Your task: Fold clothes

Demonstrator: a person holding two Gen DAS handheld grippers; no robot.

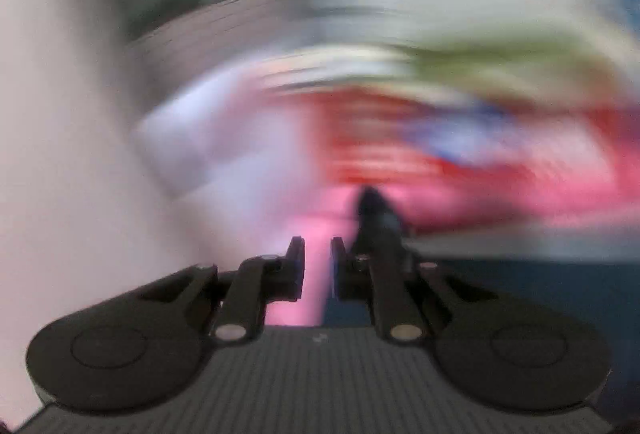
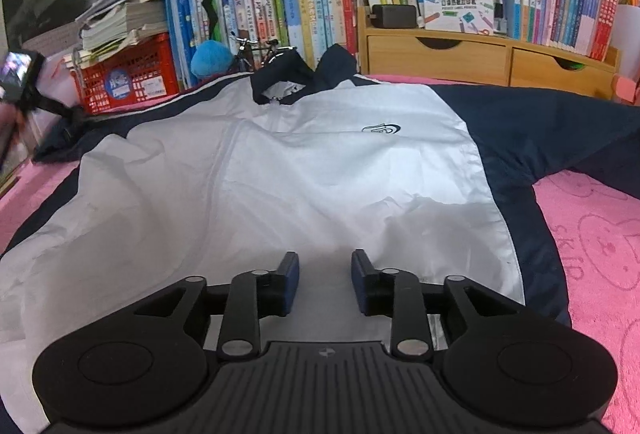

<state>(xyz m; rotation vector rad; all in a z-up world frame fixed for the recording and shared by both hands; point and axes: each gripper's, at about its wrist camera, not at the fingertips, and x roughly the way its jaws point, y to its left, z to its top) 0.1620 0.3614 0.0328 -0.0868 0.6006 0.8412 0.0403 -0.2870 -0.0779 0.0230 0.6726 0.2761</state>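
Two grippers show, one per view. Over the jacket's (image 2: 304,170) white front panel, the right gripper (image 2: 325,284) hovers with jaws parted and nothing between them. That white and navy jacket lies spread flat, collar away from the gripper, on a pink blanket (image 2: 600,246). Beyond the collar stand rows of books (image 2: 304,2), with a red crate (image 2: 132,74) to their left. Heavy blur fills the left wrist view; the left gripper (image 1: 318,266) has its jaws nearly together, and whether any cloth is pinched is unclear.
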